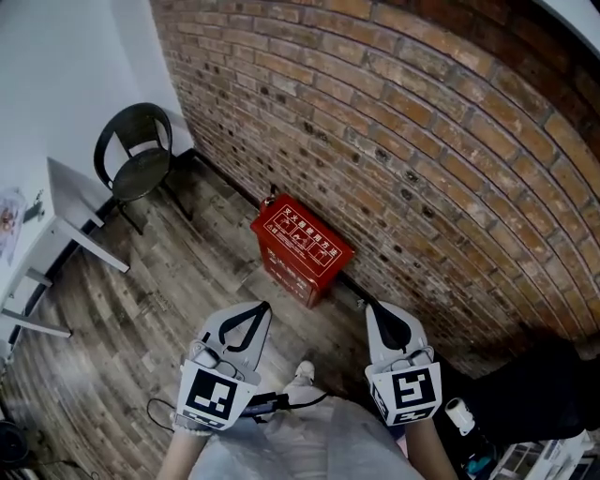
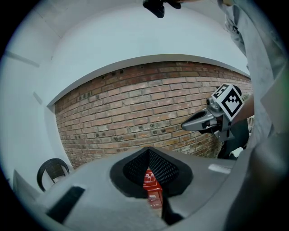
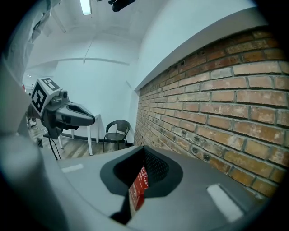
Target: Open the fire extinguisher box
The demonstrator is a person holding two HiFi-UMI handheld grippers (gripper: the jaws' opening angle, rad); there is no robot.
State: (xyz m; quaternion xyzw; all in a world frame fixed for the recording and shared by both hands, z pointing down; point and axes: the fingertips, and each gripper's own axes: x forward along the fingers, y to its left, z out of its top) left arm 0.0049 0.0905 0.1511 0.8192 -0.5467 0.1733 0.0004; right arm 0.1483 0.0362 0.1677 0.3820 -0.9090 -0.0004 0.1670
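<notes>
**Head view.** The floor (image 1: pixel 187 272) is grey-brown wood plank, laid up to a red brick wall (image 1: pixel 431 141) that runs across the right of the room. A plain white wall (image 1: pixel 66 66) closes the left side. A black chair (image 1: pixel 136 155) stands in the corner where the two walls meet. A white table (image 1: pixel 70 202) stands against the white wall, near the chair. The fire extinguisher box (image 1: pixel 302 248) is red with white print on its lid. It sits on the floor at the foot of the brick wall, with its lid down. The left gripper (image 1: pixel 260 309) and the right gripper (image 1: pixel 374 312) are held side by side, well apart from the box, and both point toward it. Each has its jaws pressed together, pinching nothing.

**Left gripper view.** The jaws meet at their tips with nothing between the pads. The red box shows through the slit below the tips, far off on the floor. The brick wall fills the background, with white wall above it. The chair appears low at the left, and the right gripper at the right.

**Right gripper view.** The jaws are closed and empty. The box shows tilted through their slit, at a distance. The brick wall runs along the right. The chair, the table and the left gripper stand at the left under a lit ceiling lamp (image 3: pixel 84 6).
</notes>
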